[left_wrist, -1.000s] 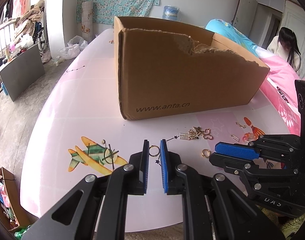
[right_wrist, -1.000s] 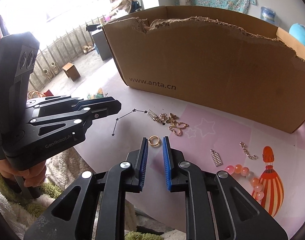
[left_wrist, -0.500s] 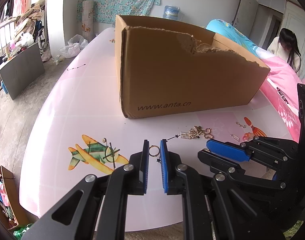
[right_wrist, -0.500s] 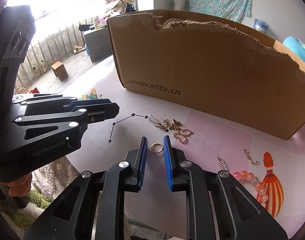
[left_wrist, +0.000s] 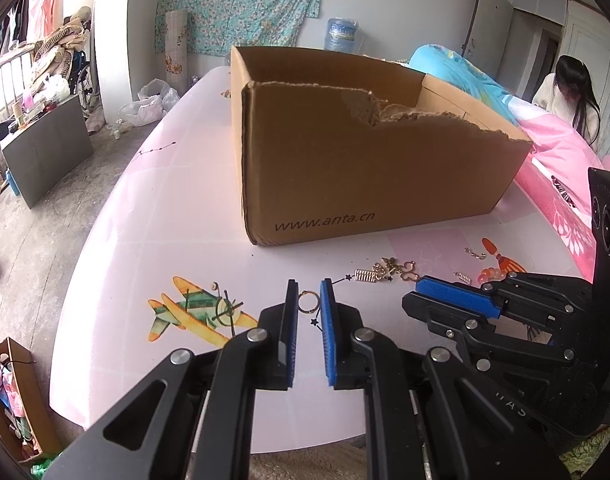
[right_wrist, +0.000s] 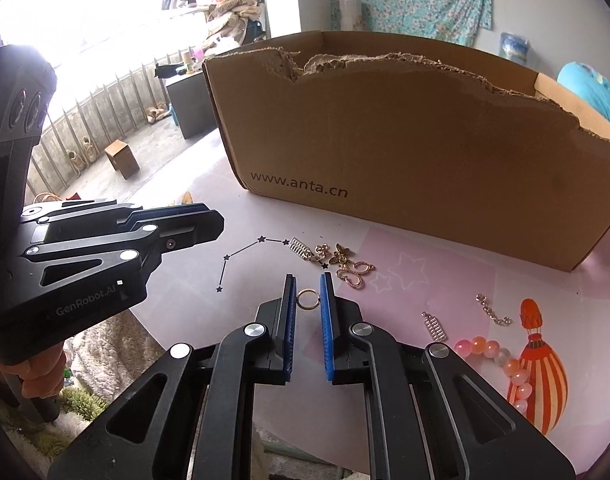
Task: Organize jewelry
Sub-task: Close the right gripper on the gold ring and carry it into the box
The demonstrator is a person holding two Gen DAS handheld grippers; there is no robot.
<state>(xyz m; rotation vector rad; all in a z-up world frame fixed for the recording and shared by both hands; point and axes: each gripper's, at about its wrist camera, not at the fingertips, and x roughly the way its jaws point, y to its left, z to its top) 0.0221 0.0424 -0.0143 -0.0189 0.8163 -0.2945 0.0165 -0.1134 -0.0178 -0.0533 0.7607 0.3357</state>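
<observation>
My left gripper [left_wrist: 308,300] is shut on a thin gold hoop [left_wrist: 308,302] pinched upright between its blue pads, just above the pink table [left_wrist: 153,216]. My right gripper [right_wrist: 307,294] is closing on a thicker gold ring [right_wrist: 307,299]; both pads touch its sides at the tips. In the left wrist view the right gripper [left_wrist: 411,298] sits close on the right. In the right wrist view the left gripper [right_wrist: 219,226] sits close on the left. A cluster of gold charms [right_wrist: 339,262] lies just beyond the ring. The torn cardboard box [right_wrist: 425,152] stands behind.
A pink bead bracelet [right_wrist: 501,356], a short chain [right_wrist: 493,314] and a ladder charm [right_wrist: 435,326] lie at the right by a balloon print. A person sits at the far right [left_wrist: 573,92]. The table's near edge runs under both grippers.
The right gripper has slid forward so the gold ring now sits between its pads, and its jaws have narrowed onto it. The left gripper and its hoop have stayed put.
</observation>
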